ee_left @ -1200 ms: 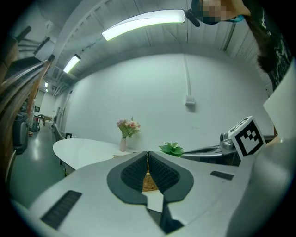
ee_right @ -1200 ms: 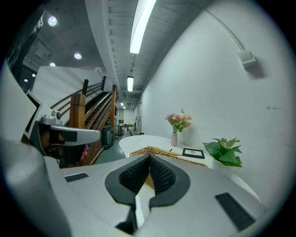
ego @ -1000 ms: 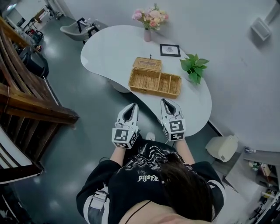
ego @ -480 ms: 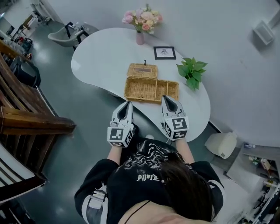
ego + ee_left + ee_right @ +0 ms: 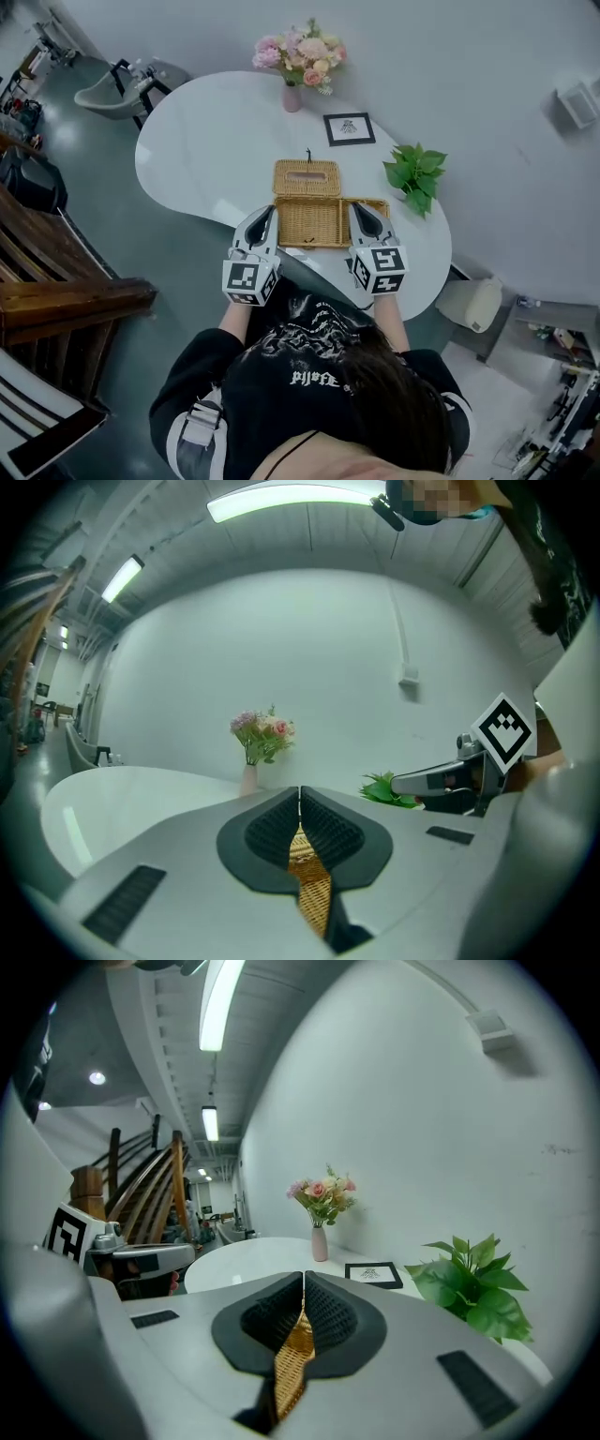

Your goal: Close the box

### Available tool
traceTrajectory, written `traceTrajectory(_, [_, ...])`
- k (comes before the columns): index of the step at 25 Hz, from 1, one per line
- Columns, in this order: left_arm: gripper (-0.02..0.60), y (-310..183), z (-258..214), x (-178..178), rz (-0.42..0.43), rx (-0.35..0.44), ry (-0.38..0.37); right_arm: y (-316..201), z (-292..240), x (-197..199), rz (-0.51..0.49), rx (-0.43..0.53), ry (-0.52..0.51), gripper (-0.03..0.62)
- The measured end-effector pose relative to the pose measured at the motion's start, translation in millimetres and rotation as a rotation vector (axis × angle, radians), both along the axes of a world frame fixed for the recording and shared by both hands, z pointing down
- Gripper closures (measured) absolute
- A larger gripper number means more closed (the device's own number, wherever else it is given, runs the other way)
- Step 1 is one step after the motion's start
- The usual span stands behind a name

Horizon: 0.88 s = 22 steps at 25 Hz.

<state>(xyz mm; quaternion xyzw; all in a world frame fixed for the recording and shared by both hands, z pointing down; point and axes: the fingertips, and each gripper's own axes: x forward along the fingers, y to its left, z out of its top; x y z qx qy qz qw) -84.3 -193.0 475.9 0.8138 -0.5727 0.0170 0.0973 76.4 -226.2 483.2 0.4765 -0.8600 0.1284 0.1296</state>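
locate the wicker box [image 5: 323,225] near the front edge of the white table [image 5: 202,141], directly ahead of the operator. note its lid [image 5: 307,176] thrown back at 12 o'clock from the left half of the body, leaving the interior exposed. treat the lid's angle, flat or tilted, as undetermined from above.

read the left gripper [image 5: 264,214] as closed and empty: pads together in the left gripper view, only wicker visible beyond the slot. read the right gripper [image 5: 360,210] likewise as closed on nothing.

in the head view, place the left gripper at 9 o'clock of the box, just beside its left wall, and the right gripper over the right end at 3 o'clock. confirm no contact with the lid from either tool.

judge progress as approach only, with closing not yet begun. expect as remaining work: reach past the body to the lid, get behind its far edge, swing it toward 6 o'clock, press it onto the rim.

keep clear of the plant [image 5: 415,173] at 2 o'clock, and of the framed card [image 5: 349,128] and flower vase [image 5: 292,96] toward 12 o'clock.
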Motion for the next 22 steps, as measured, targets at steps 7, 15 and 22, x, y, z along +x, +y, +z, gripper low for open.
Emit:
traceTrajectory(7, [0.557,-49.3,0.7,-37.4,0.067,0.016,0.020,-42.7,4.8,-30.7,0.083,-0.052,0.026,0.566])
traceTrajectory(15, [0.557,-76.9,2.6,-75.4,0.081,0.000,0.014,-96.1,3.3,-76.7,0.056,-0.118,0.037,0.524])
traceTrajectory(22, [0.557,-90.9,11.8,-94.3,-0.006,-0.046,0.056,-125.4,24.4,-93.4,-0.029,-0.308,0.072,0.417])
